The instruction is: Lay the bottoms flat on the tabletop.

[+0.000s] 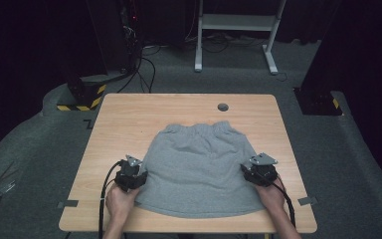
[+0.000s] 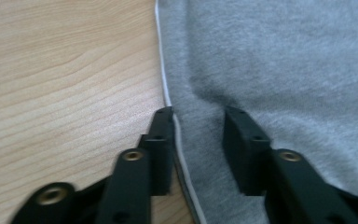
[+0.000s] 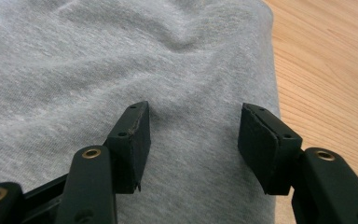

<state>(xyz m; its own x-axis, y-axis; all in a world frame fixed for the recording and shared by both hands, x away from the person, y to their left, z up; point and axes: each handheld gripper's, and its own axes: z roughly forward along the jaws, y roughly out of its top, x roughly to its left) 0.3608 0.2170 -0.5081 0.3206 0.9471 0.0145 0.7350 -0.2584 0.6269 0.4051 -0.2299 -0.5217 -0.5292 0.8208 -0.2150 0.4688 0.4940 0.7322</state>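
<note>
A grey sweat garment (image 1: 199,164) lies flat on the wooden table (image 1: 129,119), its gathered waistband at the far end. My left gripper (image 1: 129,174) rests at the cloth's left edge. In the left gripper view its jaws stand open (image 2: 198,116), one along the white-stitched edge of the cloth (image 2: 284,56), the other on the fabric. My right gripper (image 1: 259,172) sits at the garment's right edge. In the right gripper view it is open (image 3: 193,112), both jaws down on the grey cloth (image 3: 121,56) just inside the edge, with bare wood (image 3: 326,56) beside them.
A round cable hole (image 1: 223,107) sits near the table's far edge. Tape strips (image 1: 67,203) (image 1: 304,200) mark the front corners. Beyond the table stand a white desk frame (image 1: 236,30) and a black stand with a striped base (image 1: 82,97), with cables on the floor.
</note>
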